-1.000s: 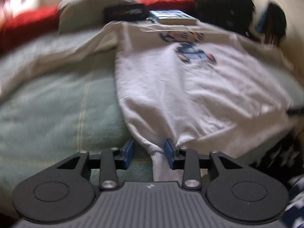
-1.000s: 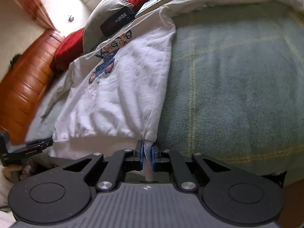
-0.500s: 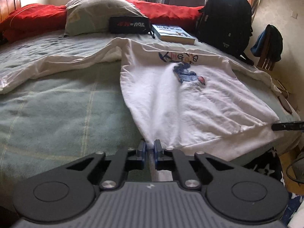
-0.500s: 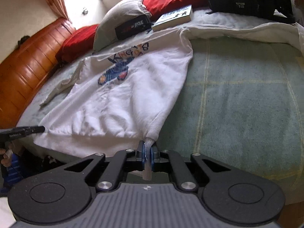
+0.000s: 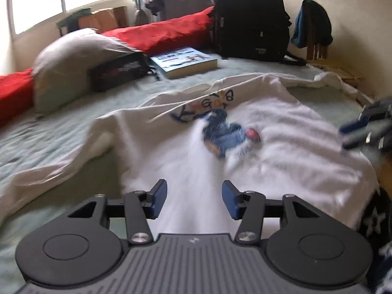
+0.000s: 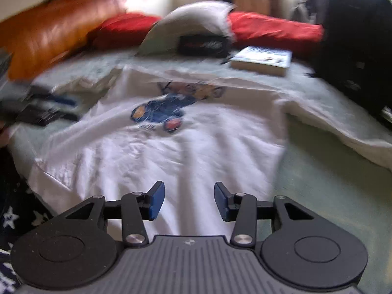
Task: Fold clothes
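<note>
A white sweatshirt [image 5: 281, 152] with a blue printed figure lies spread front-up on the green bedcover [image 5: 49, 142], sleeves out to both sides. My left gripper [image 5: 194, 199] hovers over its near hem. Its jaws are opening, and the blue pads [image 5: 159, 199] stand apart and press on nothing. The cloth shows beyond the gap. In the right wrist view the sweatshirt [image 6: 196, 147] fills the middle. My right gripper [image 6: 189, 199] is over its near hem, jaws also opening, with no cloth pinched. Each gripper shows blurred in the other's view: the right gripper [image 5: 362, 127], the left gripper [image 6: 46, 109].
At the head of the bed lie a grey pillow [image 5: 73, 58], red pillows [image 5: 166, 31], a black pouch [image 5: 120, 71] and a book [image 5: 183, 61]. A black backpack [image 5: 250, 17] stands at the back right. A wooden headboard [image 6: 54, 31] is on the left.
Both grippers were shut on the sweatshirt's bottom corners. Both have let go and opened, and have moved up and in over the shirt. The hem has dropped onto the bed.
</note>
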Demonstrator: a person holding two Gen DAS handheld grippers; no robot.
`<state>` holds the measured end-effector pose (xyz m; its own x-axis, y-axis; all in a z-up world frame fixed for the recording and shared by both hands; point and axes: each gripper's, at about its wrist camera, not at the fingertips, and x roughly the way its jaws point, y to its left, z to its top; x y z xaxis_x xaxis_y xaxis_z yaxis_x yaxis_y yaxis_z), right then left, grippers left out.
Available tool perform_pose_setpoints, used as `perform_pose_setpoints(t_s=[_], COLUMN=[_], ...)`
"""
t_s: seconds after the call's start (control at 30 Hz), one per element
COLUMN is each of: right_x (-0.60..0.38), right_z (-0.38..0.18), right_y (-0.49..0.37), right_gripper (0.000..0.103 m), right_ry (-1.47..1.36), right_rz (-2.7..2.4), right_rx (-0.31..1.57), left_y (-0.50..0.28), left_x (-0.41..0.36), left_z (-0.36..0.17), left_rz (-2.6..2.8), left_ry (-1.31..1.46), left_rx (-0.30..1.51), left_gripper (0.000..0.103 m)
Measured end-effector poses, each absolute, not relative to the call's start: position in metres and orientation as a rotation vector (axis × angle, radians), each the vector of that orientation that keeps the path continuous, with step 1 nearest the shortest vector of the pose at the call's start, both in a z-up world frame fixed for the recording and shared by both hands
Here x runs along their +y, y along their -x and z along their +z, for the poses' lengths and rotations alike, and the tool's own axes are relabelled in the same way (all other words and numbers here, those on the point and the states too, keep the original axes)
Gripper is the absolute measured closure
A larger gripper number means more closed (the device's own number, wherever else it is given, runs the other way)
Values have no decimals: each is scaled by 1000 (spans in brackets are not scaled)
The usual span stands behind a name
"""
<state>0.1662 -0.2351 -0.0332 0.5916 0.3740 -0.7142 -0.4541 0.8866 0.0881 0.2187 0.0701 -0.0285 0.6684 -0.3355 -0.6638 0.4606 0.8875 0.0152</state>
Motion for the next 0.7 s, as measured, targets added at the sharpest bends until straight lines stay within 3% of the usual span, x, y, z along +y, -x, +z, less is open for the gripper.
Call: perform_pose_setpoints(t_s=[0.13, 0.3, 0.43, 0.5, 0.57, 0.7], right_x=[-242, -277, -285, -280, -275, -256], right_z=[-61, -62, -59, -50, -39, -23], right_y=[-182, -161, -149, -151, -153, -167], right_gripper=[53, 52, 51, 50, 44, 42], right_ry=[64, 31, 50, 79, 111, 150], right_rz=[497, 463, 439, 443, 451, 518], right_rx=[856, 852, 864, 841, 812, 759], left_y=[-268, -310, -333, -325, -311, -264], left_x=[90, 116, 115, 117, 117, 112], left_z=[-61, -73, -71, -64, -56, -42], left_rz=[-426, -301, -206, -239, -269, -330], left_ry=[-31, -42, -117, -119, -149, -227], left_rx=[797, 768, 767, 771, 776, 756], left_gripper=[51, 58, 55, 58, 54, 53])
